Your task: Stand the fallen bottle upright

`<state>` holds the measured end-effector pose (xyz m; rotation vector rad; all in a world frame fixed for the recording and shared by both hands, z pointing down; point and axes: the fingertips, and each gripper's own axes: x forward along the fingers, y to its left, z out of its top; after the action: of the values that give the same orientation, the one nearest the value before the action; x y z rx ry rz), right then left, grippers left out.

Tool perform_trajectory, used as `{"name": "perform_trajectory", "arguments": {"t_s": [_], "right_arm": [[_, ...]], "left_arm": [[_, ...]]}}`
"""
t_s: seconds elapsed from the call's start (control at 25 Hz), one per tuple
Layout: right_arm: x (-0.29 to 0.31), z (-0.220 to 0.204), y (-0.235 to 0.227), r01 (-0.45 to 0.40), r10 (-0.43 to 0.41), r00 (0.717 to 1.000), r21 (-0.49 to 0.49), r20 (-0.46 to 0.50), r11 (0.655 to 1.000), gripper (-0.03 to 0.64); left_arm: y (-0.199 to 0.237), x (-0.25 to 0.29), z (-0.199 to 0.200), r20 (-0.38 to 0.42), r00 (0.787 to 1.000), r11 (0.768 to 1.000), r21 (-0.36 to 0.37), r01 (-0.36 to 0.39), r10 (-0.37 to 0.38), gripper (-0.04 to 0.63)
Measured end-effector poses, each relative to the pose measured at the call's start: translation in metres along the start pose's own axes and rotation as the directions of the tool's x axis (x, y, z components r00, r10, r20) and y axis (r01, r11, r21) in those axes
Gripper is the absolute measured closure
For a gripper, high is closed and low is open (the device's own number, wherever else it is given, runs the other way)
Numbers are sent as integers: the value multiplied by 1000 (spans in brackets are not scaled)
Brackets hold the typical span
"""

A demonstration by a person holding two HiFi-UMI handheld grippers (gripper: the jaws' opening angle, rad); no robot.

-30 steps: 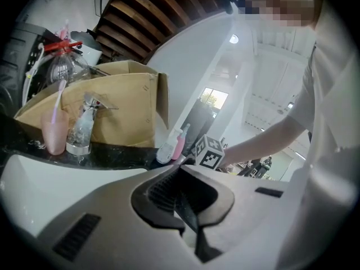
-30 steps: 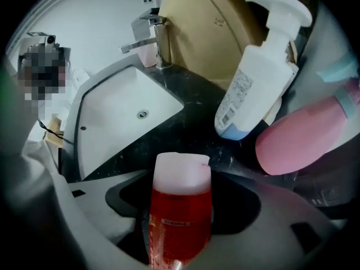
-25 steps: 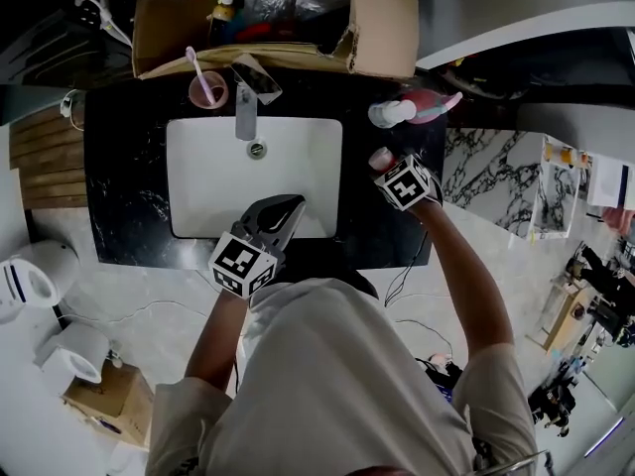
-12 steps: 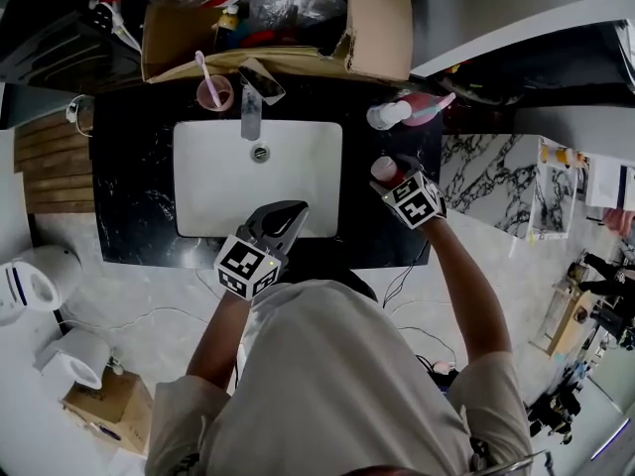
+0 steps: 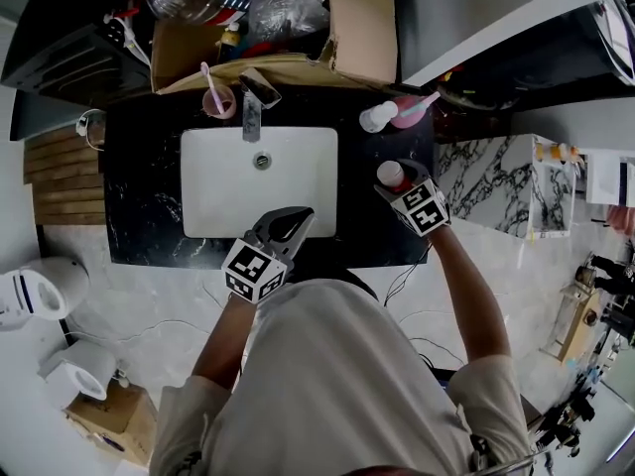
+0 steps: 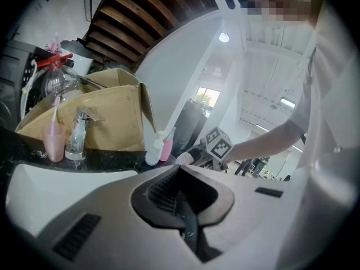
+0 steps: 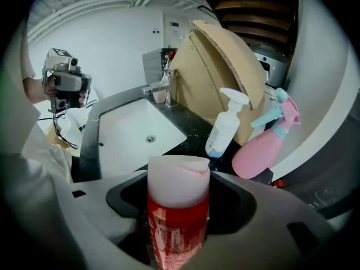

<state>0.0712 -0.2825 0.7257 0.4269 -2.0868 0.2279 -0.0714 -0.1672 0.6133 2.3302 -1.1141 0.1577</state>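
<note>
Over the dark counter [image 5: 139, 201], right gripper [image 5: 401, 179] pinches the red bottle [image 7: 178, 210]; left gripper [image 6: 185, 207] is closed, empty.

**Sink in the middle, bottles to the right**

I've got the sink [image 5: 260, 181] set in the counter [image 5: 144, 206]. The faucet [image 5: 253, 107] is behind it, a cup [image 5: 218, 102] just to the faucet's left, and a cardboard box [image 5: 362, 28] behind both. The bottle [image 5: 389, 174] is right of the sink, between my right gripper's [image 5: 402, 184] jaws. Two spray bottles [image 5: 379, 117] are behind it.
</note>
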Motion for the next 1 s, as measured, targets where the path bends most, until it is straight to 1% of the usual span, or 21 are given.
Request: {"name": "perform_trajectory", "arguments": {"t_s": [0.32, 0.68, 0.84, 1.0], "right_arm": [[-24, 9, -7, 34, -39, 996, 66, 79, 997, 316], [-40, 21, -18, 56, -76, 986, 137, 146, 989, 316], [-47, 25, -18, 56, -83, 981, 152, 176, 987, 316], [-55, 31, -17, 55, -91, 973, 168, 211, 984, 316]], "left_arm": [[-22, -9, 8, 8, 1000, 999, 34, -5, 5, 588], [-6, -27, 37, 46, 997, 995, 74, -68, 65, 588], [3, -35, 48, 72, 993, 992, 70, -103, 98, 589], [2, -39, 53, 79, 991, 991, 73, -115, 110, 589]]}}
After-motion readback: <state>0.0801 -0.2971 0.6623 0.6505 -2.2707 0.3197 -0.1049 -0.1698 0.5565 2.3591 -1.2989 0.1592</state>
